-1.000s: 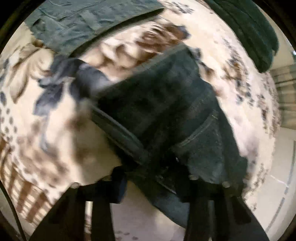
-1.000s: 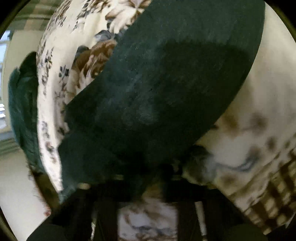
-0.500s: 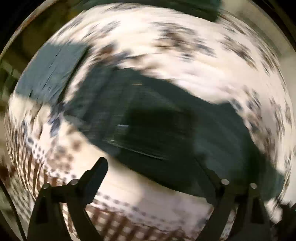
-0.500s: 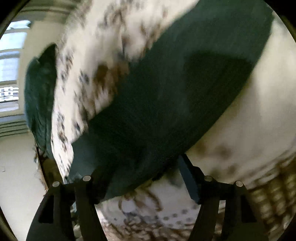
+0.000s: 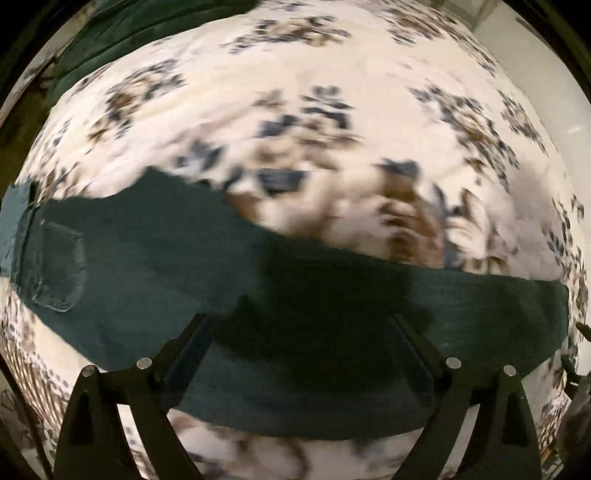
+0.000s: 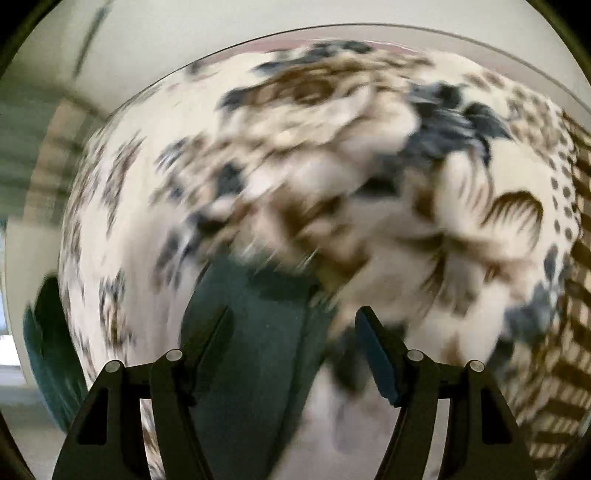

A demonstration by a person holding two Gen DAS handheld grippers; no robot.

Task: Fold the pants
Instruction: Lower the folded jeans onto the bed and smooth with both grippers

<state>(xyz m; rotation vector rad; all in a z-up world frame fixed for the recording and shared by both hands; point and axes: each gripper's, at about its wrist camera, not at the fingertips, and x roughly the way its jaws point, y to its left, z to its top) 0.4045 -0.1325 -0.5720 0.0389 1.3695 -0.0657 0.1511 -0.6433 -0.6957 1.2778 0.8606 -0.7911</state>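
The dark teal pants [image 5: 258, 277] lie flat in a long band across the floral bedspread [image 5: 332, 110], waist and back pocket [image 5: 55, 273] at the left. My left gripper [image 5: 299, 325] is open and empty above the middle of the band. In the blurred right wrist view a folded end of the pants [image 6: 255, 332] lies on the bedspread [image 6: 369, 184]. My right gripper [image 6: 295, 325] is open and empty above that end, its left finger over the fabric.
A dark green cushion or blanket [image 5: 129, 33] lies at the bed's far left edge, and shows at the left in the right wrist view [image 6: 48, 350]. Pale floor and wall [image 6: 258, 22] lie beyond the bed.
Both grippers have let go of the pants and opened. Both have pulled back and swung; the pants now lie flat on the bed.
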